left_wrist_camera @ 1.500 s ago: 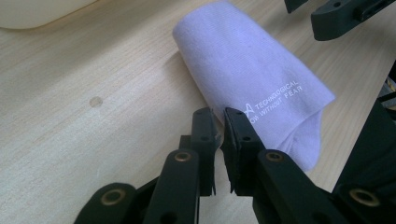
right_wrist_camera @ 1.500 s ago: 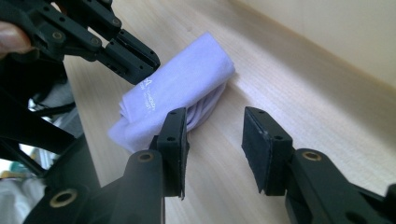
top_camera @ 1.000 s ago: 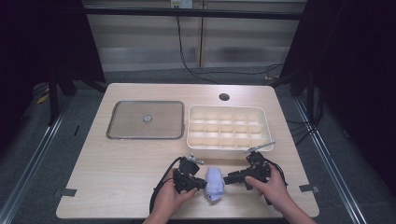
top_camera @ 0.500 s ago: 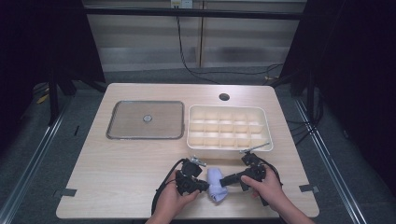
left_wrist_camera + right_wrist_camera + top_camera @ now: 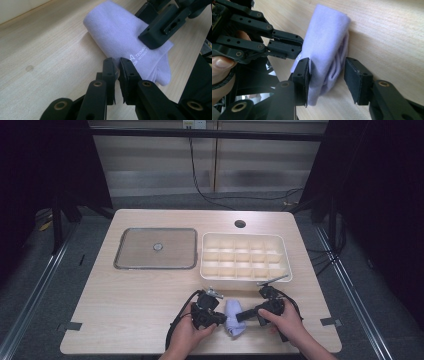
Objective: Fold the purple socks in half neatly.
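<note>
1. Two hands come up from the bottom of the high view, each holding a black gripper level over the bench, tips turned in toward each other.
2. My left gripper (image 5: 116, 65) has its jaws nearly together, pinching a thin edge of the folded pale lilac cotton sock (image 5: 122, 37) with small white print.
3. My right gripper (image 5: 327, 75) has its jaws about halfway apart around the sock's other end; the left pad touches the fabric, the right pad stands just clear of it. They have just been closing a little.
4. The sock (image 5: 234, 317) lies on the pale wooden bench (image 5: 125, 320) between the two grippers, near the front edge.
5. The cream plastic tray with a grid of small compartments (image 5: 245, 256) sits just behind the hands; its cells look bare.
6. The flat grey metal lid with a round centre knob (image 5: 156, 248) lies left of the tray.
7. Open bench runs to the left of my left hand (image 5: 186, 338).
</note>
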Available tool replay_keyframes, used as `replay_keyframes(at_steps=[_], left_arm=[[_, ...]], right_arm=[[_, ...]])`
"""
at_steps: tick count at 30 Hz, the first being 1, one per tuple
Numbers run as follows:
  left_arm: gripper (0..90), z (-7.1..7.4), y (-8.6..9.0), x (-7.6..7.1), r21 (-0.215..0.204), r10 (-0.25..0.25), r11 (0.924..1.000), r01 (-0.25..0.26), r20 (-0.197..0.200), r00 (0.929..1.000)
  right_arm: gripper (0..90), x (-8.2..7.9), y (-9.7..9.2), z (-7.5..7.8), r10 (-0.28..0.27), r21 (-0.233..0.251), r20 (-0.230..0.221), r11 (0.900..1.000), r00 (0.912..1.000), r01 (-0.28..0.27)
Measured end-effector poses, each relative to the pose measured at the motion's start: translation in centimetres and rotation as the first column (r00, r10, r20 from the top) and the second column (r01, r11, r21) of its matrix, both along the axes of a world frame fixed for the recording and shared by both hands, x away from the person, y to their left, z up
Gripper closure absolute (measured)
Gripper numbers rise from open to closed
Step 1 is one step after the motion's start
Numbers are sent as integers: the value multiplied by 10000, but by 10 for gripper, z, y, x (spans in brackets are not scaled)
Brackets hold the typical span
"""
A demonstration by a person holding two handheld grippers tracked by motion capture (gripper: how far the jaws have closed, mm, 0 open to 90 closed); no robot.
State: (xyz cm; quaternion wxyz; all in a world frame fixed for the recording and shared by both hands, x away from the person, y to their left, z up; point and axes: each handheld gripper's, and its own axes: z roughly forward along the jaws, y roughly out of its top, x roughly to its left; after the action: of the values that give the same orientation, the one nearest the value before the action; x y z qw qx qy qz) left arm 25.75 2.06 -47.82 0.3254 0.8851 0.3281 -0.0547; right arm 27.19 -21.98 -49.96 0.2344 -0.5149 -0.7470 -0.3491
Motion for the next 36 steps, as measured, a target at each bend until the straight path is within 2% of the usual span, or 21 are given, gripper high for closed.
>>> replay_keyframes(at_steps=[8,10,11,15,18,21,26,31,32,36], left_arm=[[831,-1,-2,-1,-29,109,9999,-108,79,9999],[833,0,-2,0,-92,-35,10000,36,80,10000],[834,-1,-3,-1,-215,123,9997,-122,40,9999],[833,-1,-4,-2,-305,106,9995,-104,54,9999],[833,0,-4,-2,-342,116,9993,-115,18,9999],[832,0,-5,-3,-526,197,9984,-199,-43,9998],[819,2,-4,-3,-596,170,9981,-167,54,9998],[751,3,-1,-3,-487,187,9987,-172,303,9994],[724,3,1,-2,-290,50,9996,-38,424,9991],[627,3,5,0,-138,190,9997,-182,667,9976]], right_arm=[[601,0,3,-1,-16,-6,23,10000,10000,16],[618,0,3,-2,-30,19,32,10000,10000,30],[639,-1,4,-3,-98,52,88,9999,9999,98],[675,-1,4,-2,-75,-59,107,10000,9999,76],[714,-1,4,-2,-153,80,125,9999,9998,152],[731,1,3,0,-117,77,64,9999,9999,116],[747,2,4,2,-54,25,93,10000,9999,53],[750,5,1,5,-13,-37,112,10000,9999,13],[751,5,0,6,-22,-61,92,10000,10000,23],[751,7,-4,11,23,-229,223,9997,9997,-18]])
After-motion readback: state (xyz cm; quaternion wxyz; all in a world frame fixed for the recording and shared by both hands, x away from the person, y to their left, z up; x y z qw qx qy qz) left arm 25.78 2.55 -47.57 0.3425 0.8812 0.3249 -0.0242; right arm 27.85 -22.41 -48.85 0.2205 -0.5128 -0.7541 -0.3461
